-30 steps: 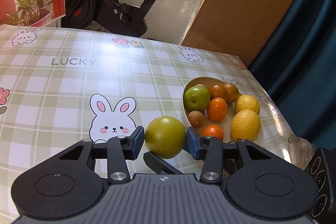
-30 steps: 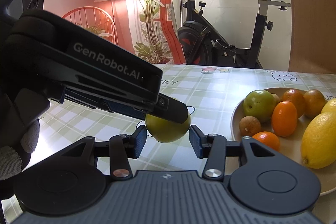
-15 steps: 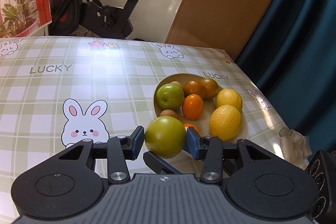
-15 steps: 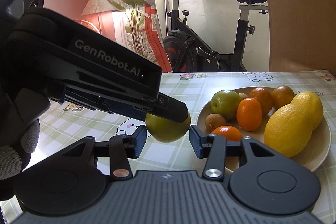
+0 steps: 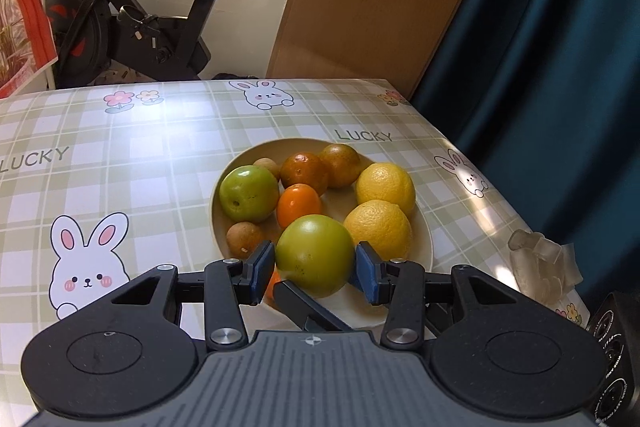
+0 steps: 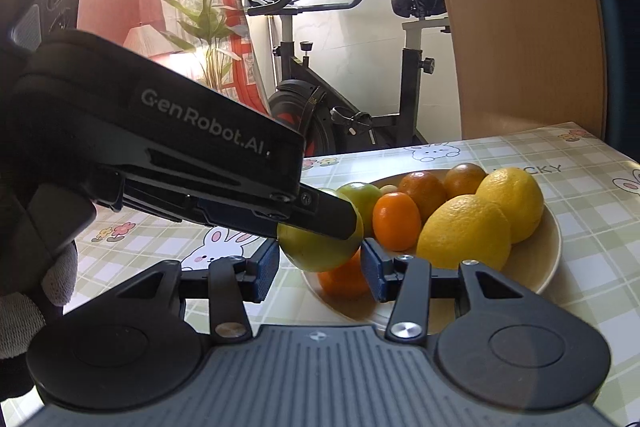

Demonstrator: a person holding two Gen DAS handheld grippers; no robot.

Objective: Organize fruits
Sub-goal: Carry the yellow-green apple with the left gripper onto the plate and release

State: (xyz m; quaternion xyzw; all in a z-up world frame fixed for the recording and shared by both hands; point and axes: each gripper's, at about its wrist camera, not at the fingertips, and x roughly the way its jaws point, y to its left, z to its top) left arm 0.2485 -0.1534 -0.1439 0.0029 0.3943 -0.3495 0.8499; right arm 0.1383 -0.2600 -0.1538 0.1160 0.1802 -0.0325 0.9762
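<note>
Compared with a second earlier, the plate (image 5: 424, 227) of fruit is sitting nearer the centre of the left wrist view and directly behind the carried fruit, and in the right wrist view it is lying further left, its near rim now under the fingertips. The left gripper (image 5: 315, 267) is clamping a green fruit (image 5: 314, 253) at a narrow opening, both blue pads pressing on its sides, holding it above the plate's near edge, just in front of the orange (image 5: 299, 205) and the two lemons (image 5: 378, 227). The right gripper (image 6: 320, 269) is standing equally narrow around the same green fruit (image 6: 316, 251), its left pad touching; whether the right pad is touching cannot be told. A gloved hand (image 6: 36, 291) is showing at lower left.
</note>
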